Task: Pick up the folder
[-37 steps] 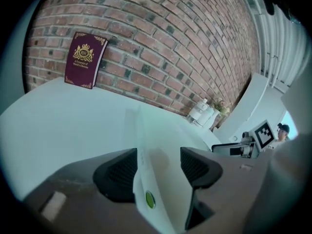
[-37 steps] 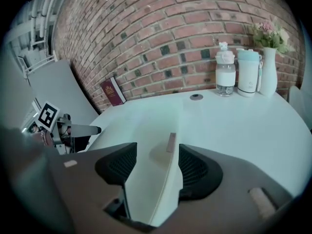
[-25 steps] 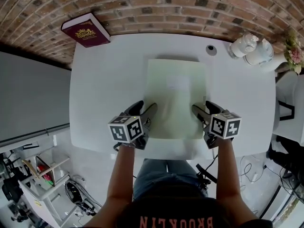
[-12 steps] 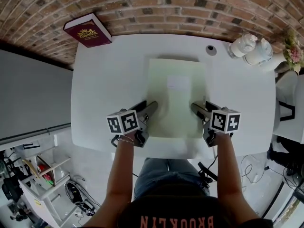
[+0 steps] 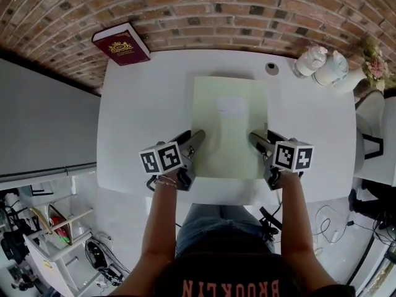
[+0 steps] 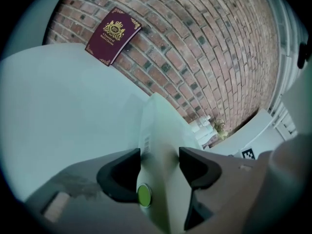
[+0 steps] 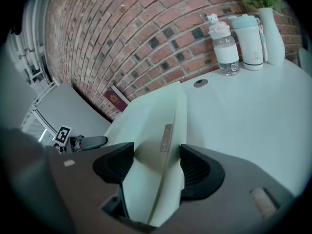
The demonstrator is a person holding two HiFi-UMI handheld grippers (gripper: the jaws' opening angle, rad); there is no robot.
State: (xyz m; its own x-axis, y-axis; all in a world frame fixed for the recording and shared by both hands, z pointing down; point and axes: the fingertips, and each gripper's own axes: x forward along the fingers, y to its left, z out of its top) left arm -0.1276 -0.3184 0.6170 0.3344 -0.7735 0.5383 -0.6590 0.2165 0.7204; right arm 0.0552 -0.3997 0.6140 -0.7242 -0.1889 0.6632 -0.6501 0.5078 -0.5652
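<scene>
Folder (image 5: pixel 229 125) is pale green and lies flat in the middle of the white table (image 5: pixel 142 104), its long side running toward the brick wall (image 5: pixel 204 5). Left gripper (image 5: pixel 193 138) is at its left edge near the person, and its jaws are closing with that edge between them. Right gripper (image 5: pixel 262 137) is at the right edge, jaws apart around it. A red book (image 5: pixel 121 44) leans on the wall.
</scene>
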